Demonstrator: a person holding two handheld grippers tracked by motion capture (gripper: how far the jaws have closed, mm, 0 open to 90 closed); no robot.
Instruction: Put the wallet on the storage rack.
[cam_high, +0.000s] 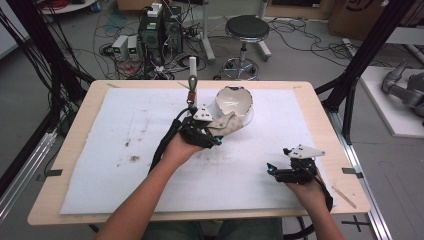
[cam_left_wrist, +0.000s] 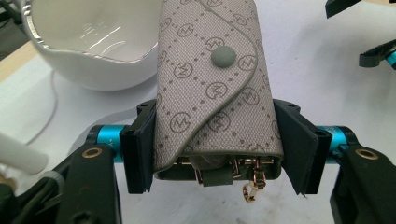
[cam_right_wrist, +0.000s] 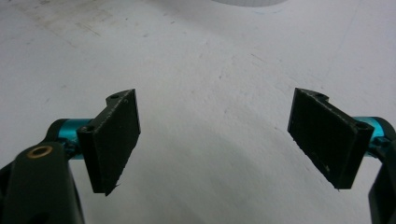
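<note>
Left claw clamped on key pouch | grey monogram fabric, snapped flap | right claw apart

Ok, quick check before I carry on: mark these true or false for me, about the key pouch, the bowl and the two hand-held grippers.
1. The left hand-held gripper holds the key pouch between its pads. True.
2. The key pouch flap is unsnapped and hanging open. False: the flap lies closed over the front, its snap button in place.
3. The right hand-held gripper holds a key. False: its jaws stand wide apart with nothing between them.
4. The white bowl stands upright on the white mat. True.
5. The key pouch lies inside the bowl. False: it is held up beside the bowl, outside the rim.
</note>
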